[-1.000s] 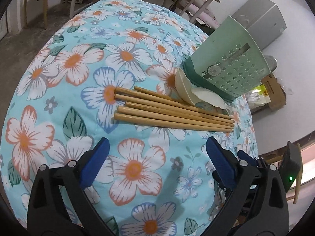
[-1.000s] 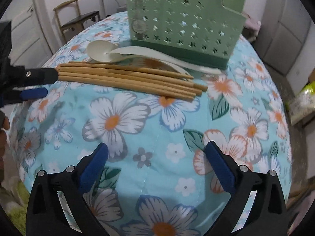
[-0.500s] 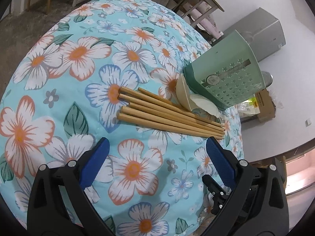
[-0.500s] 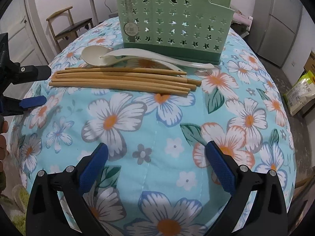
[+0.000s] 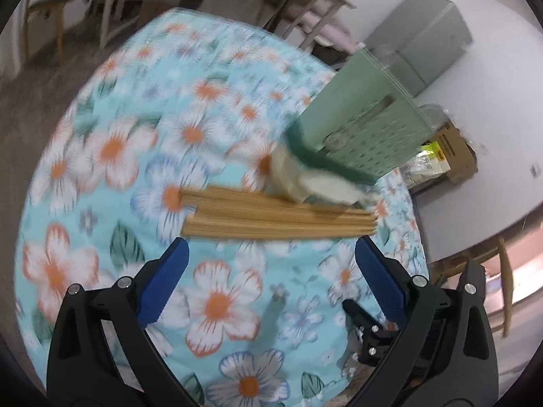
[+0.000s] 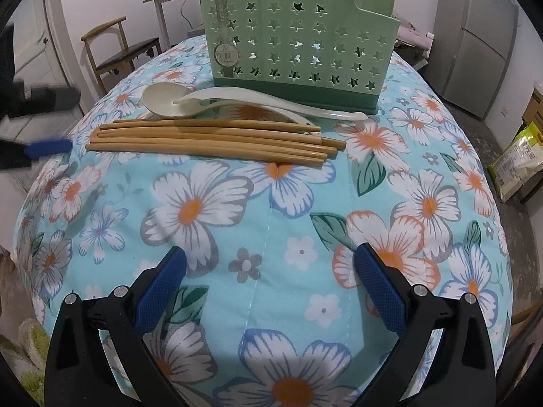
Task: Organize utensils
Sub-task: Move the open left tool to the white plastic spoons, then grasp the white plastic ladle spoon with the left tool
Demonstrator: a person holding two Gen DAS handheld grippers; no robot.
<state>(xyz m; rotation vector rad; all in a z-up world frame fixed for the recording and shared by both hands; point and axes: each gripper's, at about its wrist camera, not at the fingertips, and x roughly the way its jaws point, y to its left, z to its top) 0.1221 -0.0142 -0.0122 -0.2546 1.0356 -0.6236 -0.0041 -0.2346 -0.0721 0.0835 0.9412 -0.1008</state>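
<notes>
With our left gripper (image 5: pixel 269 271) and right gripper (image 6: pixel 269 273) both wide and empty, we should pinch one tan wooden chopstick (image 6: pixel 207 146) mid-shaft, clear of the cream plastic spoons (image 6: pixel 217 101).

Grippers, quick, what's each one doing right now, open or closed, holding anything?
Left gripper: open, holding nothing, short of the chopsticks.
Right gripper: open, holding nothing, above the floral tablecloth.

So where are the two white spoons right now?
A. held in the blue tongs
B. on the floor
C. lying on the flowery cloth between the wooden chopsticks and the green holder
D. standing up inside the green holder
C: the two white plastic spoons lie flat on the blue flowered tablecloth, between the row of wooden chopsticks and the green star-holed plastic utensil holder.
</notes>
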